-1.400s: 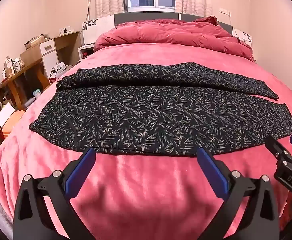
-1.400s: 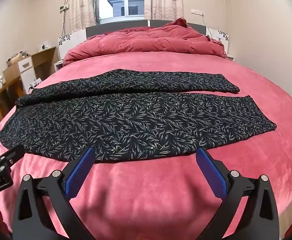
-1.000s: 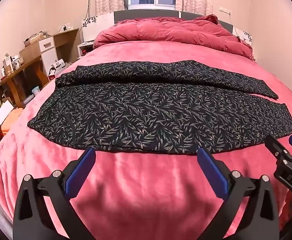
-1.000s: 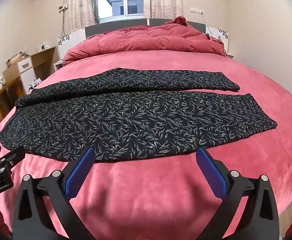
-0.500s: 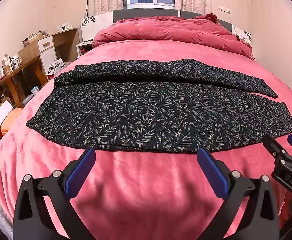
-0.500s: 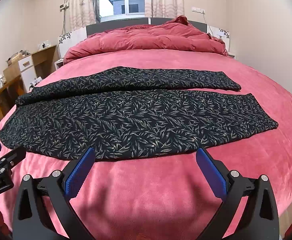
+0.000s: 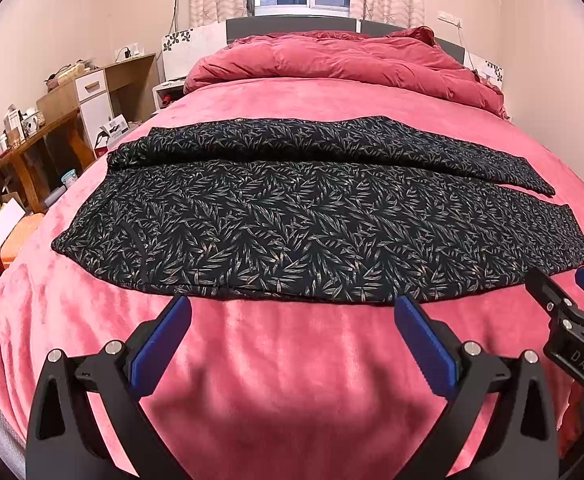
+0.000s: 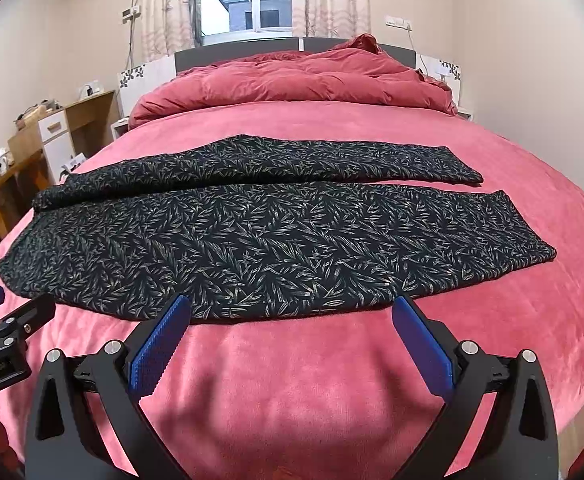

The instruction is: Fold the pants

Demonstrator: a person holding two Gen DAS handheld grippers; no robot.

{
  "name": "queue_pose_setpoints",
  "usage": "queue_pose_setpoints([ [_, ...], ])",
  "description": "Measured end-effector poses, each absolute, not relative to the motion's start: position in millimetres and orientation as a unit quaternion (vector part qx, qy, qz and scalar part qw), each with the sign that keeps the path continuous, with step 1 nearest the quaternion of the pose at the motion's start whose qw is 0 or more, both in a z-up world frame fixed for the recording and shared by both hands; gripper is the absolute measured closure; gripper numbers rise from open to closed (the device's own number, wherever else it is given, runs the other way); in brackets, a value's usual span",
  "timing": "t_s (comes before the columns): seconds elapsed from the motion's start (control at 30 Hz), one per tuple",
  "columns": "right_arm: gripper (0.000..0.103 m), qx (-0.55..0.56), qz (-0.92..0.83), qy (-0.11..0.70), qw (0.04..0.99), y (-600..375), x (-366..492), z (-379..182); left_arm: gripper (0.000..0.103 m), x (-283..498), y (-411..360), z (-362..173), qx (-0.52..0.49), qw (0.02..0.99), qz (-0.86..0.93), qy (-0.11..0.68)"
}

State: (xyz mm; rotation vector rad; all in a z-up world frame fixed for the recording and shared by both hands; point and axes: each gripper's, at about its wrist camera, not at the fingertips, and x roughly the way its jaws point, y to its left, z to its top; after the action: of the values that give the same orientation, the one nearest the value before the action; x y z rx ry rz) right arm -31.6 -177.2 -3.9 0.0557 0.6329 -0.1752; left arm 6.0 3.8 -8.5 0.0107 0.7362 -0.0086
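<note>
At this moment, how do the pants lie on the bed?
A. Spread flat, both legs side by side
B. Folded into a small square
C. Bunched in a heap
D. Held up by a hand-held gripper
A: the pants lie flat on the bed, both legs stretched out, neither open hand-held gripper touching them.

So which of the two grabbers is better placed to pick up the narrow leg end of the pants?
Probably the right gripper: the near leg's cuff lies on its side, while the left gripper faces the waist end. Both are open and off the pants.
</note>
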Motion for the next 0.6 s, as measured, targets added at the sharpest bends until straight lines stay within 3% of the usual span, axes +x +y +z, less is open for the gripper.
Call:
queue_pose_setpoints([
  [0.6,0.003,0.028,-0.085,0.311,0.946,-179.7,-31.1,-3.5,0.002,10.0,6.2,-11.0,0.0,0.93,-0.003,0.368],
])
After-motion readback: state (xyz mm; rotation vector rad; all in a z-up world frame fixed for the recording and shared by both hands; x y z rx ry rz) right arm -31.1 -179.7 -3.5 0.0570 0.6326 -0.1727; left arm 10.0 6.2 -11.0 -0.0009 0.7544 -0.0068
